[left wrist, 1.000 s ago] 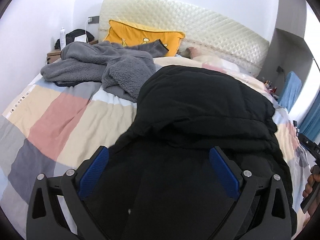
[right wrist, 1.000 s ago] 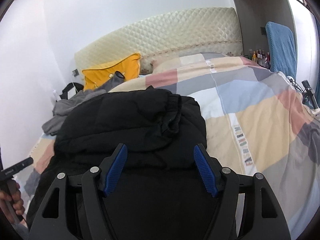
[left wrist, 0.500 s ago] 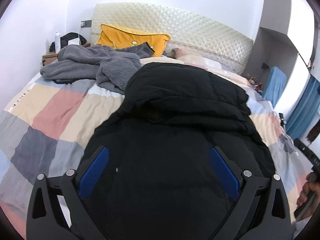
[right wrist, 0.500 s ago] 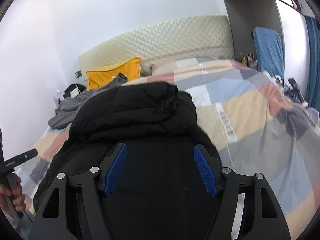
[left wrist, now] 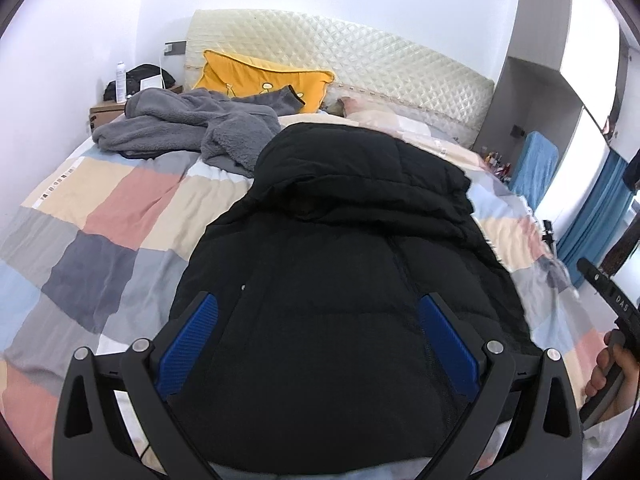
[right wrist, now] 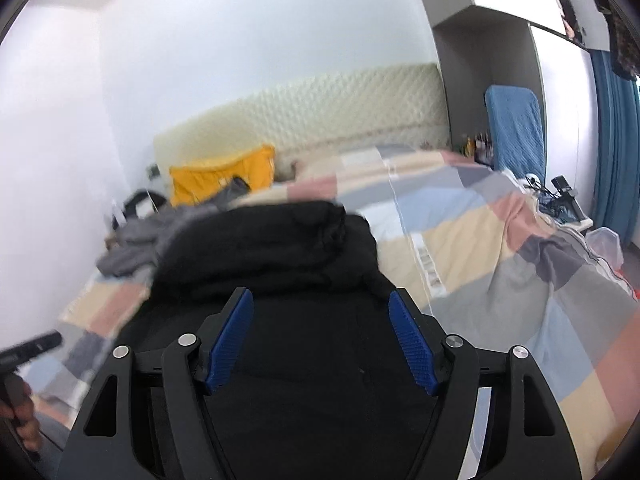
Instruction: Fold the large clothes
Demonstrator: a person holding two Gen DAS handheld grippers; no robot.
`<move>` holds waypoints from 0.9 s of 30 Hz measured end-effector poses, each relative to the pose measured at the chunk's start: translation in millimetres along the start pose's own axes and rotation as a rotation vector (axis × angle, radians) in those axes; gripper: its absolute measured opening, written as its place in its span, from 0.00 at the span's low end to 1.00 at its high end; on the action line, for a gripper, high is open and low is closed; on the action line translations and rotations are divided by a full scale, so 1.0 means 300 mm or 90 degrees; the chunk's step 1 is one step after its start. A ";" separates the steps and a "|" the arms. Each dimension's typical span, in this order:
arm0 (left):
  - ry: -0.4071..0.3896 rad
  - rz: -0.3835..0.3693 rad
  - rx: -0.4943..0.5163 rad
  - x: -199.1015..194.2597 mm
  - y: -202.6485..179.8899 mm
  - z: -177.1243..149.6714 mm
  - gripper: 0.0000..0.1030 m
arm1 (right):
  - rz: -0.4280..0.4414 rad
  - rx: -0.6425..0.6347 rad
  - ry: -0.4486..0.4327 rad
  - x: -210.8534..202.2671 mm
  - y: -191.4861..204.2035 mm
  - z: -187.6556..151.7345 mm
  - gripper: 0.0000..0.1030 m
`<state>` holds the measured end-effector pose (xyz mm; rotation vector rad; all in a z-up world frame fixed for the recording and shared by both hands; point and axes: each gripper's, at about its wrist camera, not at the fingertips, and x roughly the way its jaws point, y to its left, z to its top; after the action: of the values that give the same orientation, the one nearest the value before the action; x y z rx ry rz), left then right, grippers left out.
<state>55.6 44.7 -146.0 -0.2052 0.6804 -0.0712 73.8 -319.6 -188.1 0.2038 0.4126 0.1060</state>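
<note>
Looking along the left gripper [left wrist: 318, 338], its jaws spread and empty, the black jacket [left wrist: 352, 264] lies on the checked quilt [left wrist: 100, 216], hood doubled over, sides apparently tucked in; further folds likely remain. Only this view shows the grey fleece [left wrist: 188, 128] sharply. The blurred right view shows the right gripper [right wrist: 320, 340] likewise spread and empty above the jacket, plus a blue chair [right wrist: 516, 128].

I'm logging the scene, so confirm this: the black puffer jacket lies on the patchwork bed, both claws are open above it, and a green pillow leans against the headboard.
One detail is wrong: the pillow is yellow-orange, not green, as the left wrist view shows. The rest stands: the black puffer jacket lies on the patchwork bed, and the left claw and right claw are open above it.
</note>
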 end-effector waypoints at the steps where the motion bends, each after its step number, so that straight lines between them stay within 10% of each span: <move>1: 0.001 -0.001 0.000 -0.020 -0.006 0.006 0.98 | 0.006 0.006 -0.003 -0.025 0.004 0.013 0.70; 9: 0.033 -0.028 -0.005 -0.229 -0.093 0.163 0.98 | 0.013 0.030 0.035 -0.131 -0.031 0.084 0.70; 16: 0.063 -0.035 -0.032 -0.353 -0.061 0.229 0.98 | 0.095 0.081 0.186 -0.073 -0.141 0.037 0.70; 27: 0.254 -0.002 -0.136 -0.062 0.241 0.022 0.97 | 0.079 0.034 0.354 0.036 -0.221 -0.098 0.71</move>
<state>45.3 118.9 -144.9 -0.4039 1.0868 -0.0430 75.7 -377.6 -233.1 0.2513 0.9582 0.2759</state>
